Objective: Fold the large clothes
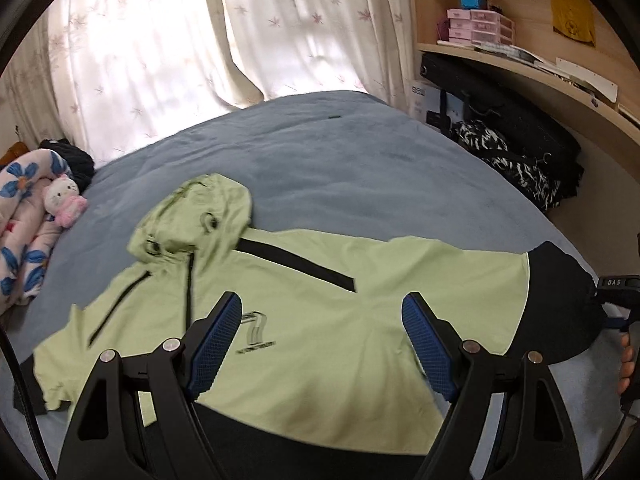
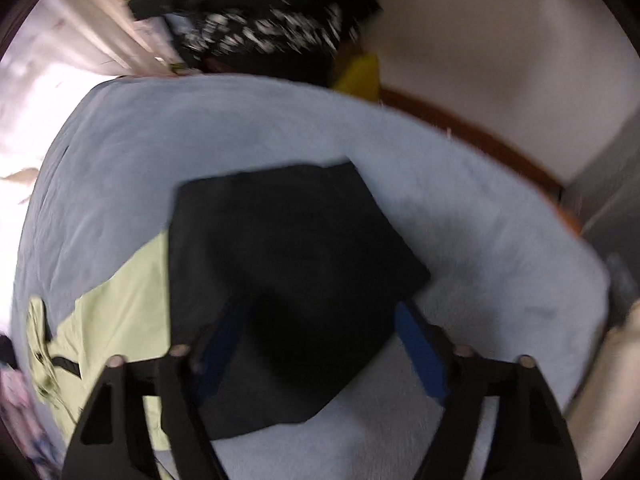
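A light green hooded jacket [image 1: 320,320] lies spread flat on a grey-blue bed cover [image 1: 340,160], filling the lower middle of the left wrist view. Its hood [image 1: 192,216] points toward the upper left of the frame, black zip lines run across the chest, and a small dark logo sits near the centre. The sleeve end at the right of the frame is black [image 1: 560,304]; a black cuff shows at the lower left edge as well.

The left gripper [image 1: 322,344] hangs over the chest of the jacket with its blue-padded fingers [image 1: 218,344] standing well apart — nothing is between them and they press on no cloth.

In the blurred right wrist view the same black sleeve end [image 2: 296,248] fills the centre, with the green body [image 2: 120,320] at the lower left. The right gripper [image 2: 320,344] is above that black cloth, its fingers [image 2: 420,352] apart on either side of it; the blur hides whether the pads touch the fabric, though the gap between them is plainly open. In the left wrist view, part of a hand [image 1: 626,364] on a dark handle shows at the far right edge.

Farther out: a floral blanket [image 1: 24,232] and a small plush toy [image 1: 64,200] at the left, pale curtains [image 1: 180,40] behind the bed, and a wooden shelf [image 1: 520,64] with pink drawer boxes [image 1: 480,26] at the upper right, dark bags beneath it.
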Motion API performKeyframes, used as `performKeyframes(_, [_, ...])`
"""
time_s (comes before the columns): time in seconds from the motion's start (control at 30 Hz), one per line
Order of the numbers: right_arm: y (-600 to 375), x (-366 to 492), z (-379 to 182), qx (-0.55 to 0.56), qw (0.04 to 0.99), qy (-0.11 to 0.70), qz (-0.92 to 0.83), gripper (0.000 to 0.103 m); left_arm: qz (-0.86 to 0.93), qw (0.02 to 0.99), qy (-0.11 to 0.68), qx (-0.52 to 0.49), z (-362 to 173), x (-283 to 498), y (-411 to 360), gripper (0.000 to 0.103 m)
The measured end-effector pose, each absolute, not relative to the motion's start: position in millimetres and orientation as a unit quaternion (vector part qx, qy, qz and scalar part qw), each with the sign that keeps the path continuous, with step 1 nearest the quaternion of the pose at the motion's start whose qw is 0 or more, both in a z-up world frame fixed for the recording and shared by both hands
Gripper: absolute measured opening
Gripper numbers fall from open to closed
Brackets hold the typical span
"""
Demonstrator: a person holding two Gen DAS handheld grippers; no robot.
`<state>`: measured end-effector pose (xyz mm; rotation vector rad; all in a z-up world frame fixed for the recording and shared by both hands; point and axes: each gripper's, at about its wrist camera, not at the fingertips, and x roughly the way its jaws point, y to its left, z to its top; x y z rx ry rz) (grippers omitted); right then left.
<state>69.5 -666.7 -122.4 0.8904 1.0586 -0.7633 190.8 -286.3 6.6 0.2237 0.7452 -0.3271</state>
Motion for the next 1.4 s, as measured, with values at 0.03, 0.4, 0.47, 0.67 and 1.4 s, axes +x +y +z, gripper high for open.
performKeyframes(0.03, [-670, 67, -129, 0.413, 0.698, 0.475, -0.342, 0.067, -0.161, 0.910, 0.367, 0.106, 2, 192, -290, 0.081])
performKeyframes(0.4, [-655, 69, -130, 0.395, 0.702, 0.469, -0.363, 0.004, -0.186, 0.883, 0.412, 0.124, -28, 187, -311, 0.081])
performKeyframes(0.47, [-650, 68, -112, 0.388, 0.719, 0.444, -0.368, 0.003, -0.187, 0.883, 0.414, 0.118, -24, 186, -300, 0.081])
performKeyframes(0.67, [-586, 98, -31, 0.366, 0.813, 0.367, -0.264, 0.003, -0.166, 0.894, 0.407, 0.091, -5, 189, -253, 0.081])
performKeyframes(1.4, [-366, 134, -84, 0.223, 0.852, 0.471, -0.055, 0.022, -0.174, 0.852, 0.492, 0.026, -68, 223, -174, 0.081])
